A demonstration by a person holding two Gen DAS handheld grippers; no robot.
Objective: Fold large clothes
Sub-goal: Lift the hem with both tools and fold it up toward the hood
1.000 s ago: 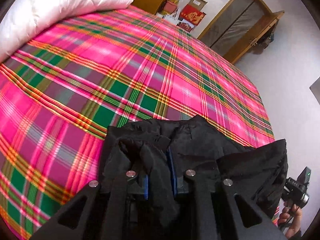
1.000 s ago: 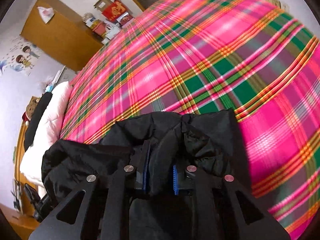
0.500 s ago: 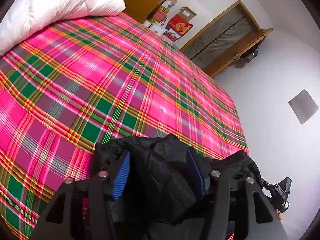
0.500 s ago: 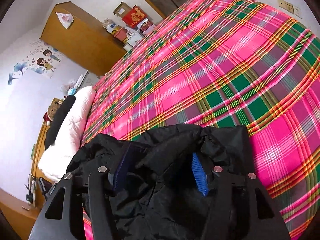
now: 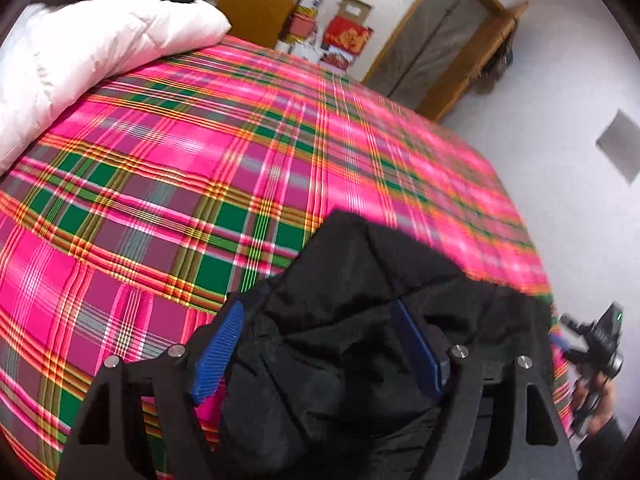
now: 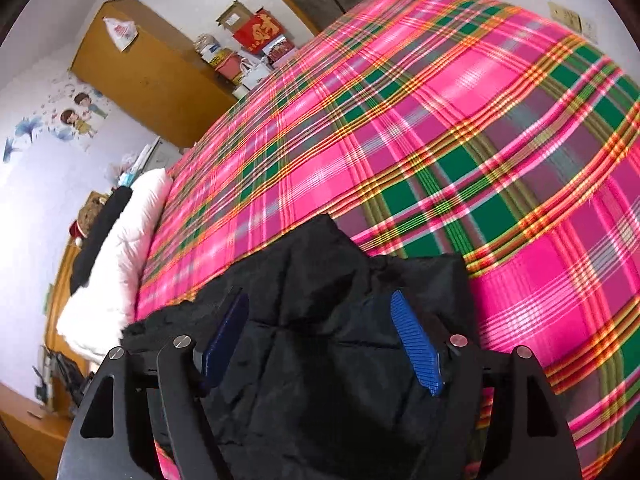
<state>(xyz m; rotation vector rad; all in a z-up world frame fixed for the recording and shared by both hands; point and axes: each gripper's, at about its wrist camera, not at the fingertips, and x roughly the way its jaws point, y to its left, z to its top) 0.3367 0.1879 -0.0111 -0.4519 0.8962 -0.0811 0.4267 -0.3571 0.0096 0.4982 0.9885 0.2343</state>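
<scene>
Ahead, both grippers' fingers [image 5: 218, 346] [image 6: 416, 346] wide around bunched black jacket [image 6: 320, 320] on plaid bedspread [image 5: 180, 160], white duvet [image 5: 80, 52] beyond.

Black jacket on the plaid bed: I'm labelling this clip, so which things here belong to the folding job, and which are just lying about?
Part of the job:
black jacket
left gripper, fingers open
right gripper, fingers open
plaid bedspread, the folding surface

Just lying about:
white duvet
wooden cabinet
red box

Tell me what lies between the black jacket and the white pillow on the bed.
Only bare plaid bedspread lies between the black jacket and the white pillow. The left wrist view shows it best; the right wrist view agrees.
</scene>
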